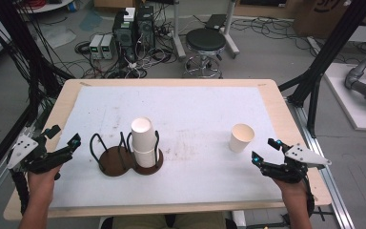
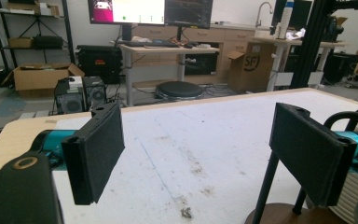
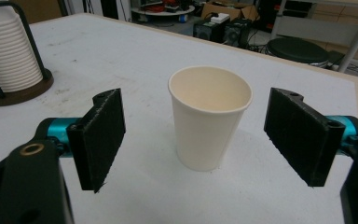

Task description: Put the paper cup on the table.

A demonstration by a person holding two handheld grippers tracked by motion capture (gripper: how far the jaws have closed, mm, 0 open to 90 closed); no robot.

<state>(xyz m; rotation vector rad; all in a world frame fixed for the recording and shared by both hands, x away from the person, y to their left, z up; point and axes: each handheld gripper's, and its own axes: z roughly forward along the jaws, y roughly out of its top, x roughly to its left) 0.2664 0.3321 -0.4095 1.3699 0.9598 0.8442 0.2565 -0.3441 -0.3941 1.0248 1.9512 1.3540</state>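
Paper cups and their wire holder

A single white paper cup stands upright, mouth open, well right of the dark two-base cup holder. A stack of white cups sits upside down in the holder's right bay; its left bay is empty.

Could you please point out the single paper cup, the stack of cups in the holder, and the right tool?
Single paper cup (image 3: 207, 128), right gripper view, front wall.
Stack of cups (image 1: 144, 143), high view, side of the stack.
Right tool (image 1: 265, 150), high view, between its fingertips.

Cup stack in holder left, lone cup right
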